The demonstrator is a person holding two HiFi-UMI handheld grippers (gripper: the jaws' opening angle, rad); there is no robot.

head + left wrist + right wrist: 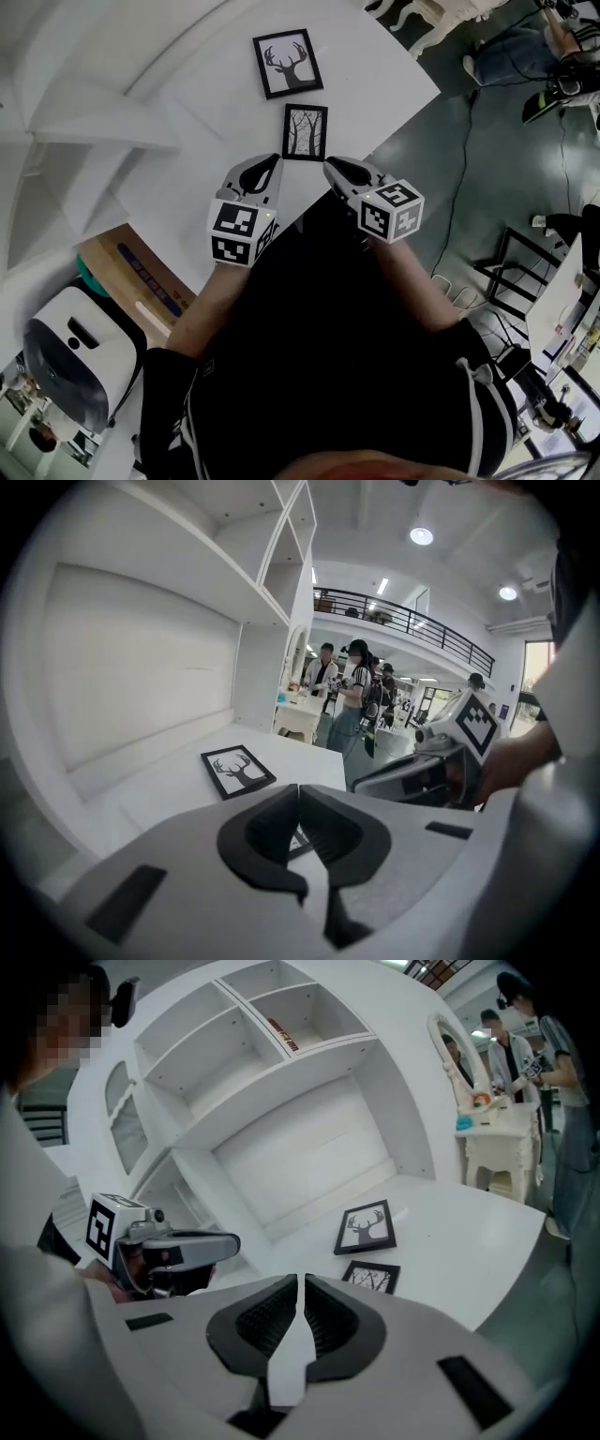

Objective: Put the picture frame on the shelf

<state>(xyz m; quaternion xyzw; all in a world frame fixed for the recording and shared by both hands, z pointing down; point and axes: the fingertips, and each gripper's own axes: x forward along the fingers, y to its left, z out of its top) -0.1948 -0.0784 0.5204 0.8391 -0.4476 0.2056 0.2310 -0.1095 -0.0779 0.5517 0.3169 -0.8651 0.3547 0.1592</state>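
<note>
Risk of shoving a flat frame with closed tongs

Your left tongs point(275, 162) and right tongs point(330, 165) are both pinched closed on nothing, hovering just short of the tree frame point(305, 131). It lies flat on the tabletop point(375, 75) near the front edge, with the deer frame point(288, 63) further back; neither is on the shelf point(314, 1012) yet. Come in like this and the tips would likely push the frame toward that edge instead of taking it. Lying flat, it offers little lip, so a shallow bite could slip.
</note>
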